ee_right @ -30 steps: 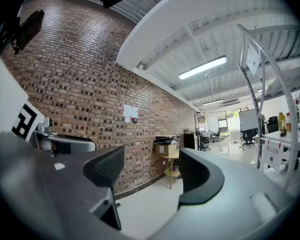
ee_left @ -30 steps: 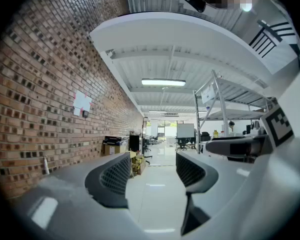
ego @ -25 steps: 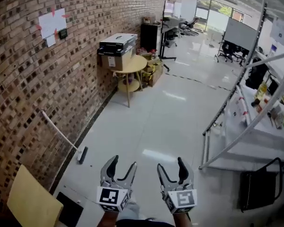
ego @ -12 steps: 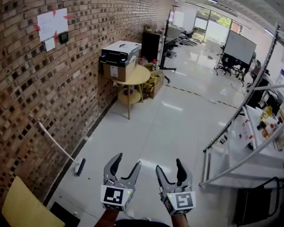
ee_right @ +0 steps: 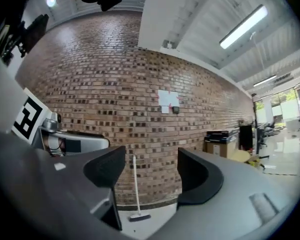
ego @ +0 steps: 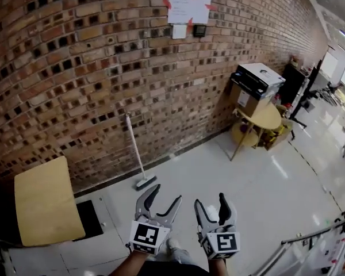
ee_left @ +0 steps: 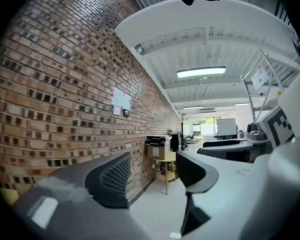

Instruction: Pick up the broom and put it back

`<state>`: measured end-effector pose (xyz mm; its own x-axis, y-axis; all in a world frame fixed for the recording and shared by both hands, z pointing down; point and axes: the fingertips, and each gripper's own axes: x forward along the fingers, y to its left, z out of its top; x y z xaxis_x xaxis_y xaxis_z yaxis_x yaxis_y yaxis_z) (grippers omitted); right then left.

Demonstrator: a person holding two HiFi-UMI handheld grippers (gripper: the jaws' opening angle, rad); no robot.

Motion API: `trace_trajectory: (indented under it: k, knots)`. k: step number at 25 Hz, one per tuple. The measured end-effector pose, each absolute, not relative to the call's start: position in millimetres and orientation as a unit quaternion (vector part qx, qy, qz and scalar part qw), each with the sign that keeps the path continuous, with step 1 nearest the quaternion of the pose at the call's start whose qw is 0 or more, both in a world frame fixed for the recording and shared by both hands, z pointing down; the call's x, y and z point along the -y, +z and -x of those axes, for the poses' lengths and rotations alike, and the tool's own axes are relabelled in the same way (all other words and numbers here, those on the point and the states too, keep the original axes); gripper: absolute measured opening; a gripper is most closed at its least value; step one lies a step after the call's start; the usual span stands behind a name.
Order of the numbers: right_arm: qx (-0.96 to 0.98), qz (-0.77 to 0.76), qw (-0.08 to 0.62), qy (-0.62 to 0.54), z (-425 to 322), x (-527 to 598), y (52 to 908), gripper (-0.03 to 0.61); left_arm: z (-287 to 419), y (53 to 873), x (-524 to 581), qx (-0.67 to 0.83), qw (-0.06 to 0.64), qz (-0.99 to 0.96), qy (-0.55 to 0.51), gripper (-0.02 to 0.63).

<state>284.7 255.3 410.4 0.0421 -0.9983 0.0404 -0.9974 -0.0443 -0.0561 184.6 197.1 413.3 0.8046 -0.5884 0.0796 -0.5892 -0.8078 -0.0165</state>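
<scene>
The broom [ego: 135, 151] leans against the brick wall, white handle up, dark head [ego: 145, 182] on the floor. In the right gripper view the broom [ee_right: 135, 186] shows between the jaws, well ahead. My left gripper [ego: 158, 203] hangs open just short of the broom head, nothing in it. My right gripper [ego: 214, 207] is beside it, open and empty too. In the left gripper view the left gripper [ee_left: 152, 176] looks along the wall and the broom is out of sight.
A tan board [ego: 46, 201] and a black mat [ego: 89, 219] lie at the left. A round table [ego: 259, 119] with boxes and a printer [ego: 257, 80] stands along the wall at right. Papers [ego: 188, 7] are taped on the wall. A metal rail [ego: 310, 237] runs at lower right.
The view has swung left toward the brick wall. The broom has come from the far left to just ahead of the grippers. Both grippers stay open.
</scene>
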Motion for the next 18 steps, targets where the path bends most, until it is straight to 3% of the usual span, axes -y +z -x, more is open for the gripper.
trace_trajectory:
  k: [10, 18]
  knots:
    - [-0.851, 0.525, 0.014, -0.033, -206.5, -115.1, 408.7, 0.334, -82.1, 400.6, -125.5, 0.545, -0.015, -0.837, 0.052, 0.284]
    - [-0.897, 0.441, 0.004, -0.019, -115.2, -54.8, 410.1, 0.334, -1.9, 413.4, -79.7, 0.620, 0.003, -0.783, 0.054, 0.284]
